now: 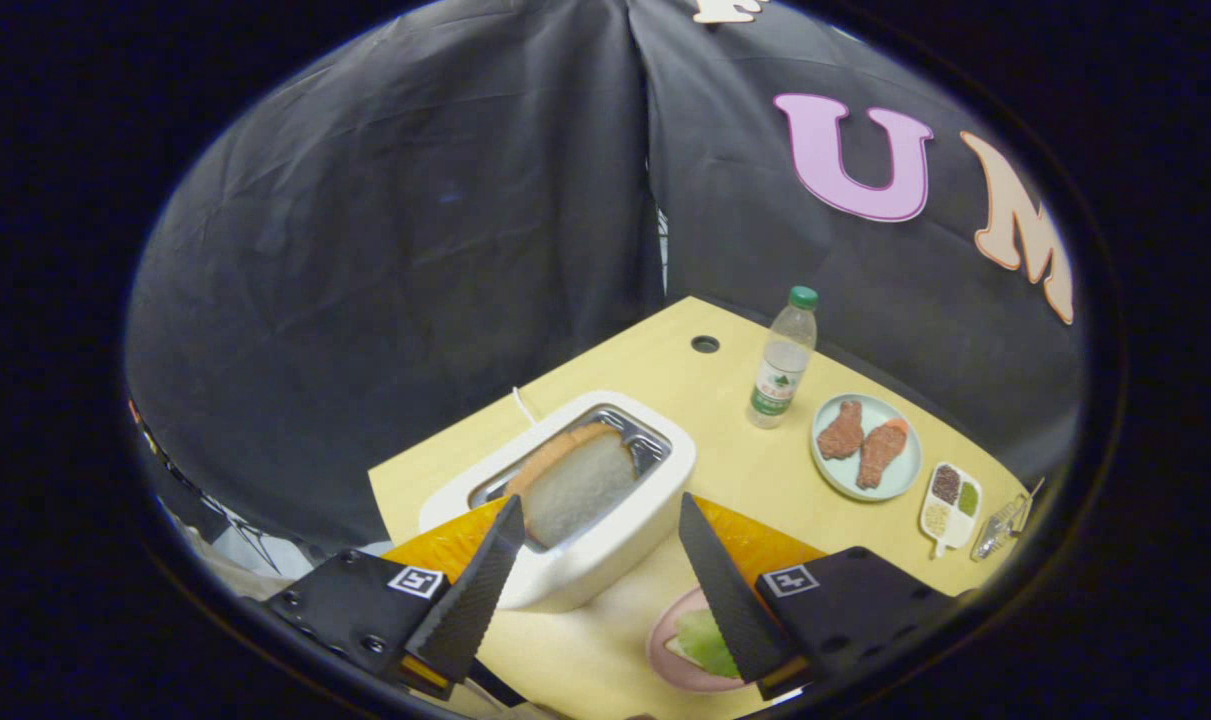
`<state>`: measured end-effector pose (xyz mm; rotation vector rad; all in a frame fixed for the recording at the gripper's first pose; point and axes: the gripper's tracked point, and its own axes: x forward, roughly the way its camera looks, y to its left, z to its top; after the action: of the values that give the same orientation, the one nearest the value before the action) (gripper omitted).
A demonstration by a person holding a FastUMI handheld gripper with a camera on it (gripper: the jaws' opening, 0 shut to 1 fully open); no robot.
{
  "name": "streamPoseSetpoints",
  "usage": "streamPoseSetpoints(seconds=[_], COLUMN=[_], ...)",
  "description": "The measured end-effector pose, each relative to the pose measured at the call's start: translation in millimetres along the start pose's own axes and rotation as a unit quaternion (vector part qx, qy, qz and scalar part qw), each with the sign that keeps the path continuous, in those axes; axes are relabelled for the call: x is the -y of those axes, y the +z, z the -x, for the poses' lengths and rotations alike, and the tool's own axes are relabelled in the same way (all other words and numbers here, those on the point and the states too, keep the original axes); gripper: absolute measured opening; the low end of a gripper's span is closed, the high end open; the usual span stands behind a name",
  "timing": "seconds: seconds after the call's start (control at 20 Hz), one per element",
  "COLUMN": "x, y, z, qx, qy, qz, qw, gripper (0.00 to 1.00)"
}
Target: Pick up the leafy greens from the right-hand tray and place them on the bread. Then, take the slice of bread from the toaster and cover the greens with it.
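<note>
The hand-held gripper [597, 522] hovers with fingers spread wide, empty, aimed at the bread slice [577, 482] standing in the toaster [605, 560] just ahead, while the greens [707, 640] already lie on the pink plate [665, 660] beside its right finger.

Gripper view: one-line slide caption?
Open gripper approaches bread in toaster; greens already on pink plate.

Bread slice [577, 483] upright in white toaster [605, 555]; greens [707, 640] on pink plate [662, 655].

The water bottle [783, 362] carries a label too small to read.
</note>
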<state>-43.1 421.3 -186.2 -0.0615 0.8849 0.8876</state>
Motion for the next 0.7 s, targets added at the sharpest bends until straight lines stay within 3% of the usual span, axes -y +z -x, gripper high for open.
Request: streamPoseSetpoints(seconds=[0.4, 0.7], x=[-16, -16], y=[0, -15], z=[-46, -54], qx=[-0.03, -0.056], qy=[-0.009, -0.023], qz=[-0.03, -0.024], qw=[0.999, 0.998], gripper=[0.97, 0.97])
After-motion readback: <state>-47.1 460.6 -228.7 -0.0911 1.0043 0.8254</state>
